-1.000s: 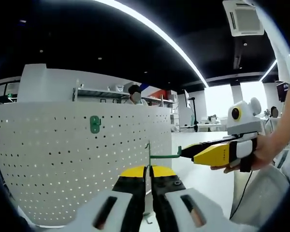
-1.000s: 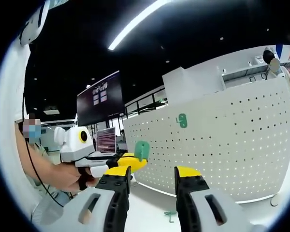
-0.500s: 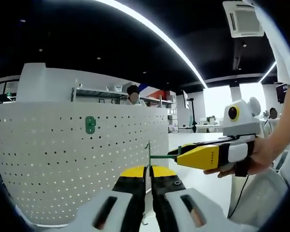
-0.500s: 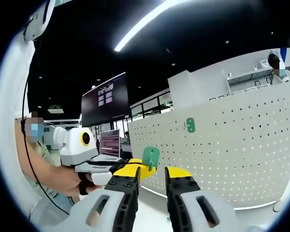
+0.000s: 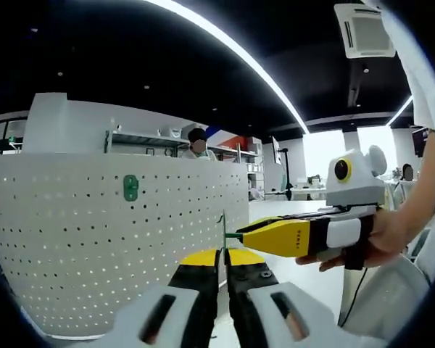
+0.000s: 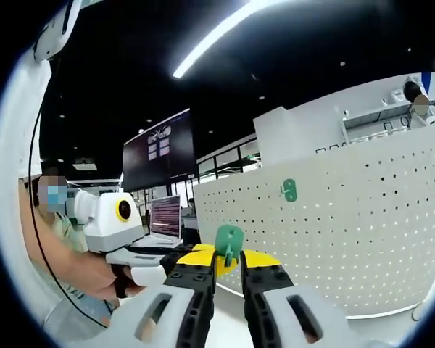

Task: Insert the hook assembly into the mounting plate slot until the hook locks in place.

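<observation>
My left gripper [image 5: 222, 255] pinches the green plate [image 5: 223, 232] edge-on at frame centre; my right gripper [image 6: 227, 259], closed on the hook [image 6: 229, 243], meets it from the right

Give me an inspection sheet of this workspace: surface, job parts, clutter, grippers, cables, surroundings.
Surface: white perforated pegboard panel, upright.
Job's things: green plastic mounting plate held edge-on in the left gripper; thin green hook rod runs from it to the right gripper; second green plate already on the pegboard.
Clutter: nothing seen.
Grippers: both shut on the assembly.
Cables: black cable by the person's arm.
Surroundings: dark wall screen, ceiling light strip, laptop.
</observation>
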Motion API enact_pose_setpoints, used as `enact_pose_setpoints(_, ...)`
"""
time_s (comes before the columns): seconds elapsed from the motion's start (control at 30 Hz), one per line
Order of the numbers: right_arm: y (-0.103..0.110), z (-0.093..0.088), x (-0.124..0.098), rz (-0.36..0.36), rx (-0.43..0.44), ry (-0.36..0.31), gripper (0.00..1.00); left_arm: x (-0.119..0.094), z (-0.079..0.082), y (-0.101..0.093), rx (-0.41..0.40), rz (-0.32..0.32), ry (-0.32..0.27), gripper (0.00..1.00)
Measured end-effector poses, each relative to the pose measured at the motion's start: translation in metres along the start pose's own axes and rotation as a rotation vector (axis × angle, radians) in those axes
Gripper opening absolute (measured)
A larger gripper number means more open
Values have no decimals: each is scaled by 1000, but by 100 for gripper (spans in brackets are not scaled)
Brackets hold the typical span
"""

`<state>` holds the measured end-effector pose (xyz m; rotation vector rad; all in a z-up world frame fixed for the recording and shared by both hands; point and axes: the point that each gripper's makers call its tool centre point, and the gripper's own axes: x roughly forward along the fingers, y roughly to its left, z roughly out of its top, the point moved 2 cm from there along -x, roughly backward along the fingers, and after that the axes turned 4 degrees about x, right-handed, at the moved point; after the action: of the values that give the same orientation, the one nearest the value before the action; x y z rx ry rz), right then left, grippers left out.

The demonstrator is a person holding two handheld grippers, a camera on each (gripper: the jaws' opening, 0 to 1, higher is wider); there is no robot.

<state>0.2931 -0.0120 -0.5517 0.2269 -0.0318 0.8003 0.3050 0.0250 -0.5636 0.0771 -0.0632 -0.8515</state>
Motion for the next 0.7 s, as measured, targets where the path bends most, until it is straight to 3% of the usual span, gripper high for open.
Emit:
enact_pose_setpoints(0.27,2,2,5,7,-27,-4,4,0,0,-3,1,-6,2,2)
enact_pose_setpoints(0.7,2,1,6,-13,-43,2,2,-2,-1,-3,-21,4,1,2)
